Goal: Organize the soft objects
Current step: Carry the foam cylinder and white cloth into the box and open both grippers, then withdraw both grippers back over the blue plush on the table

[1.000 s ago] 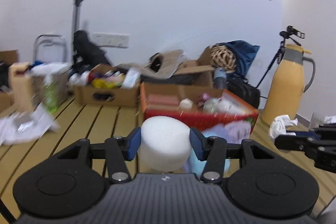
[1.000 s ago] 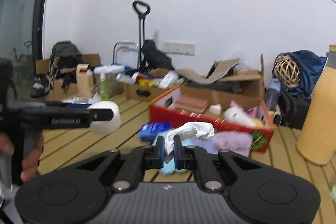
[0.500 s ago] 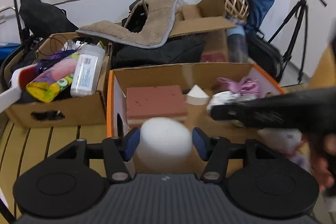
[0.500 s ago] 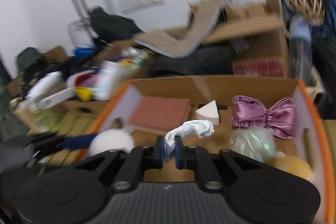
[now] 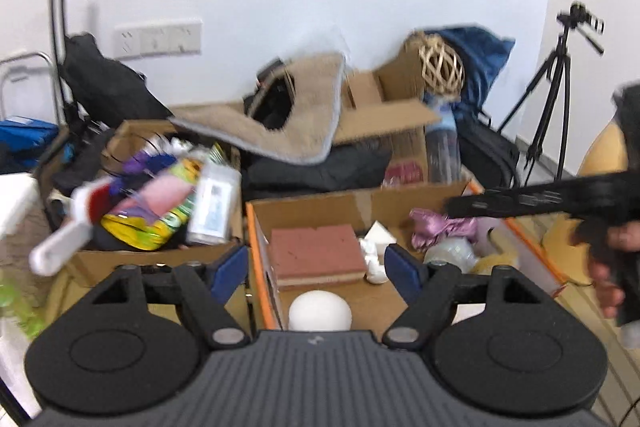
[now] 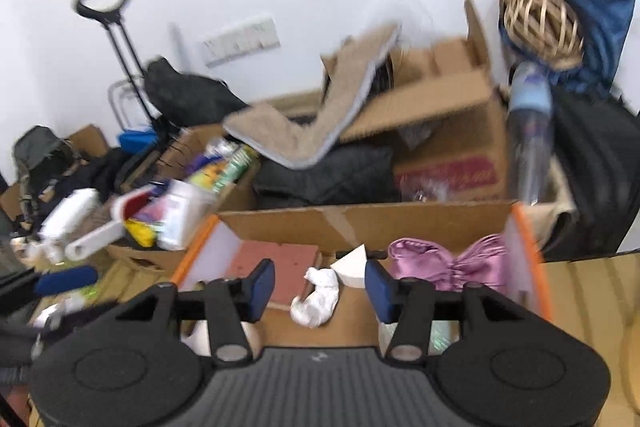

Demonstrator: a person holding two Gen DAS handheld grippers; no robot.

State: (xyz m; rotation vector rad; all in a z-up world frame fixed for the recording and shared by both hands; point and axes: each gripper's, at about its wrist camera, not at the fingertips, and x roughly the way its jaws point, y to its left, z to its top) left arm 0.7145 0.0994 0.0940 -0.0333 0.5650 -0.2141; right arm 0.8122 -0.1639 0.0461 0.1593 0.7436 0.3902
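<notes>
Soft objects lie gathered in the orange-edged cardboard box point(image 5: 420, 193), an open carton of plain brown board with a bright orange rim. Inside it, a smooth white foam ball point(image 5: 320, 310) sits at the near wall, rounded and matte, directly below the left gripper point(image 5: 316, 269), whose blue-padded jaws are opening and stand wide apart with nothing pressed between them. Behind the ball rests a flat, rectangular reddish sponge block point(image 5: 318, 255) with a paler underside and a finely pitted top. Beside the block lies a crumpled white tissue wad point(image 6: 316, 297), twisted and lumpy, on the box floor beneath the right gripper point(image 6: 320, 289); those jaws are opening too, and the wad lies free of the pads. Just beyond the wad stands a small white wedge point(image 6: 354, 263) with sharp edges. Toward the far right corner of the box spreads a shiny pink satin scrunchie point(image 6: 448, 265), gathered into tight folds. Outside the box on its left, a second cardboard carton point(image 5: 156, 255) holds a jumble of bottles and packets, blurred. A beige fleecy mat point(image 5: 288, 131) with grey trim droops over the cartons behind.
</notes>
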